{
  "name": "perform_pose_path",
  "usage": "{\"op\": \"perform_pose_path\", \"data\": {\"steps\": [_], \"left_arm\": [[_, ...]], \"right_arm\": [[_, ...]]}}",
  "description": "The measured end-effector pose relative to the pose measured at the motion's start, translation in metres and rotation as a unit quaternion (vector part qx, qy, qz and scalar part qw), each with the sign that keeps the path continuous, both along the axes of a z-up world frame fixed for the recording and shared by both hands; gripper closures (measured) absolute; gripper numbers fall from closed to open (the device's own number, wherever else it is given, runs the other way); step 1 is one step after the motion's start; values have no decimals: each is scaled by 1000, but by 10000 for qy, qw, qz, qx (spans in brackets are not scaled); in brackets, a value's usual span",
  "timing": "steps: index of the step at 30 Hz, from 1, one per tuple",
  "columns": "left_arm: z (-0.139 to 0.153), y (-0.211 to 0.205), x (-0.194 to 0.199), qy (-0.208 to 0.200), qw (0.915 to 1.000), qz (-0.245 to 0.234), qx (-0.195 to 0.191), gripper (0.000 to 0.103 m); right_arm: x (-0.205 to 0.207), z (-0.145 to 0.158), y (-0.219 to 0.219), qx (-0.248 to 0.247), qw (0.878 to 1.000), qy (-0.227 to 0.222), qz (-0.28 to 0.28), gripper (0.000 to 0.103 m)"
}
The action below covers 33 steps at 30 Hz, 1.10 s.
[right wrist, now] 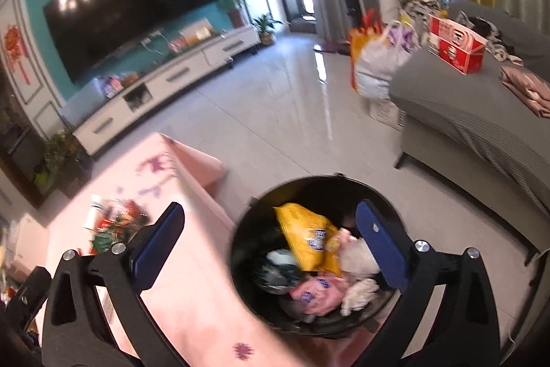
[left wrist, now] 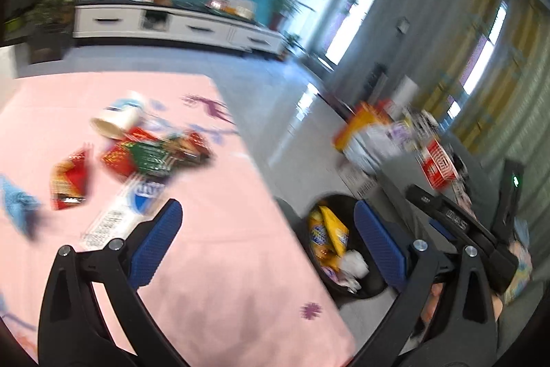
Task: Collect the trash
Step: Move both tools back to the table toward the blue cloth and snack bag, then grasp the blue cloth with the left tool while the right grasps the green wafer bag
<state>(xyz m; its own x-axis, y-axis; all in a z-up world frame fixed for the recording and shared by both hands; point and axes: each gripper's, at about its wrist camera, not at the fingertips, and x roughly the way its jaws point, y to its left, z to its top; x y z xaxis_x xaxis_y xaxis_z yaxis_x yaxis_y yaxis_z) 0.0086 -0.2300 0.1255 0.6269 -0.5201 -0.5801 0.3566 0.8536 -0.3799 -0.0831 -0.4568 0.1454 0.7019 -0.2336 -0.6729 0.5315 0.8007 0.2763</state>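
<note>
A black round bin (right wrist: 247, 250) stands on the floor beside the pink-clothed table (right wrist: 192, 298); it holds a yellow bag (right wrist: 302, 233), pink wrappers and white tissue. My right gripper (right wrist: 271, 229) is open and empty above the bin's left rim. On the table lie a paper cup (left wrist: 117, 119), red and green snack wrappers (left wrist: 151, 150), a red packet (left wrist: 68, 181) and a white flat box (left wrist: 120, 212). My left gripper (left wrist: 268, 226) is open and empty over the table's right edge, with the bin (left wrist: 371, 288) to its right. The right gripper's body (left wrist: 457, 222) shows there too.
A grey sofa (right wrist: 464, 112) with a red box (right wrist: 457, 47) stands right of the bin. Bags (right wrist: 378, 57) sit on the floor by the sofa. A white TV cabinet (right wrist: 165, 81) and plants line the far wall. A blue wrapper (left wrist: 17, 202) lies at the table's left.
</note>
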Motion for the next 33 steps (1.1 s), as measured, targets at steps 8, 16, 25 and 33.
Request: {"op": "perform_pose_path", "data": {"steps": [8,16,25,33], "left_arm": [[9,119,-6,-14,9914,1306,122,3],[-2,216,-16,-70,9769,2119,260,3],[-73,292,20,730,9736,2118,-429,3],[-100,263,62,1001,9784,1751,-463,14]], "right_arm": [[12,22,49,-36,9975,-457,535,3],[33,28,102,-291,9932,-525,998,3],[59,6,169,-399,9782,-466,1984,3],[73,-22,210,-257,9692,-151,2446,3]]}}
